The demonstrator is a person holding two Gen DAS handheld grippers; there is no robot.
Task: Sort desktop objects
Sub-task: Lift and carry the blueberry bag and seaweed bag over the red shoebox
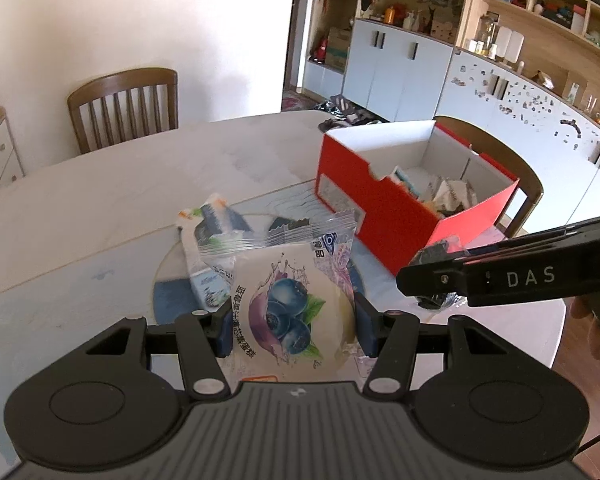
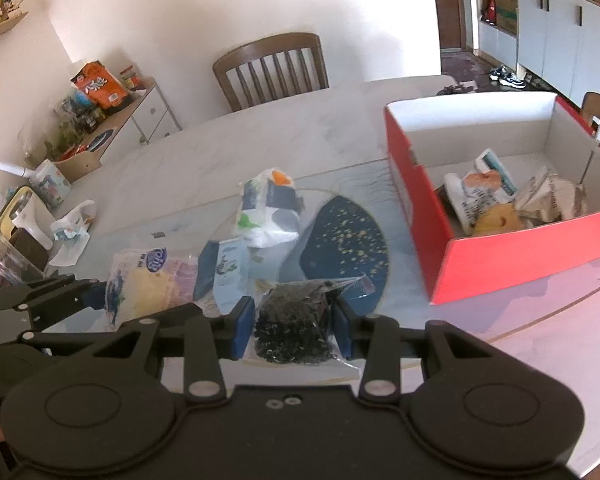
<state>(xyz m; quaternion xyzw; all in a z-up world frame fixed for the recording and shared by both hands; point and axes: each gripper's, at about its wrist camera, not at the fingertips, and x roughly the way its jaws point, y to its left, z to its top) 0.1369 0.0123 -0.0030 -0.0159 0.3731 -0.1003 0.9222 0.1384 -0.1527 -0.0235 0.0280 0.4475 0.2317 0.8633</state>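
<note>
**Both grippers hold snack packets beside the red box**

The left gripper (image 1: pixel 294 326) clamps a blueberry pastry packet (image 1: pixel 292 308) between its blue pads, raised over the table (image 1: pixel 100 200). The right gripper (image 2: pixel 294 330) grips a clear bag of dark bits (image 2: pixel 292 328) just as firmly. Beyond them a white-and-blue packet (image 2: pixel 266 208) lies on the round placemat (image 2: pixel 348 240). Further right stands the open red box (image 2: pixel 520 256), with wrappers inside.

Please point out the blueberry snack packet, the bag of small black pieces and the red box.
blueberry snack packet (image 1: pixel 290 316), left wrist view, printed blueberries.
bag of small black pieces (image 2: pixel 294 326), right wrist view, bag's middle.
red box (image 2: pixel 532 258), right wrist view, near red wall.
</note>
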